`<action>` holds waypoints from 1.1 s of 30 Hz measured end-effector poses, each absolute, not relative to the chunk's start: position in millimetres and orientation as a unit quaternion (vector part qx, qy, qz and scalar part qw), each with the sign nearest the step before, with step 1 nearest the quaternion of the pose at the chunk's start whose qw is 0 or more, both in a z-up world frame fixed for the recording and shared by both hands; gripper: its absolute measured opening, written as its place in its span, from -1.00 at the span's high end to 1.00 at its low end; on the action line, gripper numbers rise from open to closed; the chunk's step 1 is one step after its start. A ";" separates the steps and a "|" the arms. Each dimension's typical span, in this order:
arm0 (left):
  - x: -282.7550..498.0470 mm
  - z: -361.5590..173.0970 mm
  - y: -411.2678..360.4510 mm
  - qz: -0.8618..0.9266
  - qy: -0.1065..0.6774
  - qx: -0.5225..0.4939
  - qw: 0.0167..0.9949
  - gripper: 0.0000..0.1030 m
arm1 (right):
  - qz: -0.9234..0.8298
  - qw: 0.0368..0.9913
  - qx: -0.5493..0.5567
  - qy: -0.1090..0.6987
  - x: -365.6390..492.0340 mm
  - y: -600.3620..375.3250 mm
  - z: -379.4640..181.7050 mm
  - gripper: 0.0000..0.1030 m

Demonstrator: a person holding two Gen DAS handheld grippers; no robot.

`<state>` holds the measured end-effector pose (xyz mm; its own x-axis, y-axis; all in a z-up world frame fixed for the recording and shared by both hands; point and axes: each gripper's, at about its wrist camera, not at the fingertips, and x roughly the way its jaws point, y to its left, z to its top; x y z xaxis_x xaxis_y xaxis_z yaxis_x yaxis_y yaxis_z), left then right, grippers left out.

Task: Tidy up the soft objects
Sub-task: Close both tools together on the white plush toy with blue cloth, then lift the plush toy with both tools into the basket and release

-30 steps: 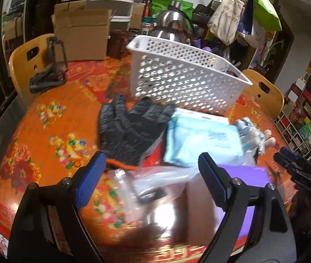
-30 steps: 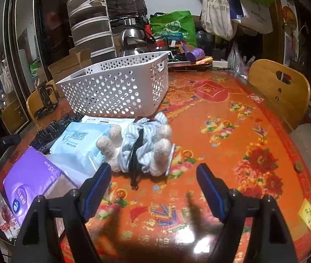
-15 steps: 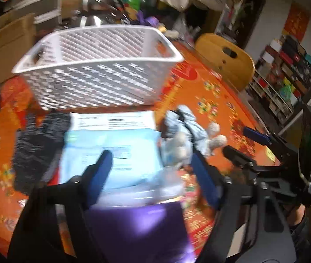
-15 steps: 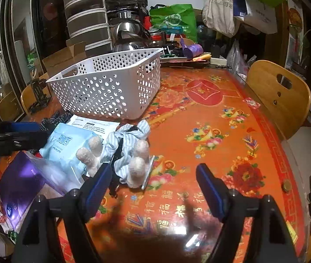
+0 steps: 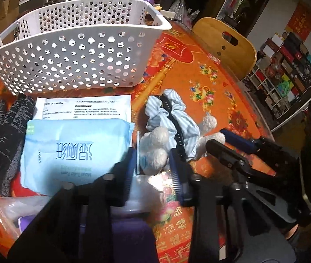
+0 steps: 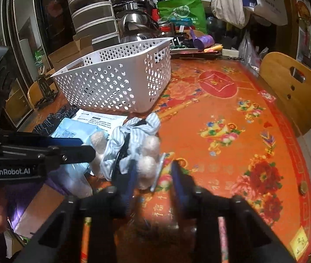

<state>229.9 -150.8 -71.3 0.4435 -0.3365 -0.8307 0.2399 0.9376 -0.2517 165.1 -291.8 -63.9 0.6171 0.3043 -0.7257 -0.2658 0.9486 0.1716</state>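
Both grippers nip one soft toy.
The left gripper (image 5: 152, 160) and right gripper (image 6: 153, 171) have just been closing; each now pinches a fuzzy paw of the striped soft toy (image 5: 173, 118), which lies on the table (image 5: 210, 92) near the white basket (image 5: 74, 50), so a lift looks next.

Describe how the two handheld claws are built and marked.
Both are matte black plastic frames with round pivot bolts, each ending in two slim fingers faced with dark blue pads. The left claw shows fine ridges on its pads. In the right wrist view its side carries white "GenRobot.AI" lettering. The right claw looks identical. No cables or sleeves are visible.
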 end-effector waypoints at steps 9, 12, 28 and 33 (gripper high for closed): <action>233.0 -62.8 -146.7 -0.189 0.474 -0.054 0.858 0.79 | 0.160 0.907 0.009 0.388 161.7 -284.6 -46.9 0.79; 231.7 -50.3 -140.2 -0.196 0.461 -0.059 0.863 0.80 | 0.164 0.911 0.003 0.379 159.2 -281.1 -34.3 0.79; 205.6 49.0 -71.1 -0.207 0.377 -0.093 0.898 0.80 | 0.192 0.938 -0.051 0.285 155.9 -224.0 78.4 0.79; 217.7 94.8 -45.0 -0.193 0.347 -0.088 0.914 0.80 | 0.205 0.940 -0.051 0.269 187.7 -207.4 110.1 0.79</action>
<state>217.7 -45.0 94.8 0.6849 -0.4135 -0.5999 0.2917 0.9101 -0.2943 187.7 -207.4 110.1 0.7708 0.3583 -0.5267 -0.4130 0.9106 0.0151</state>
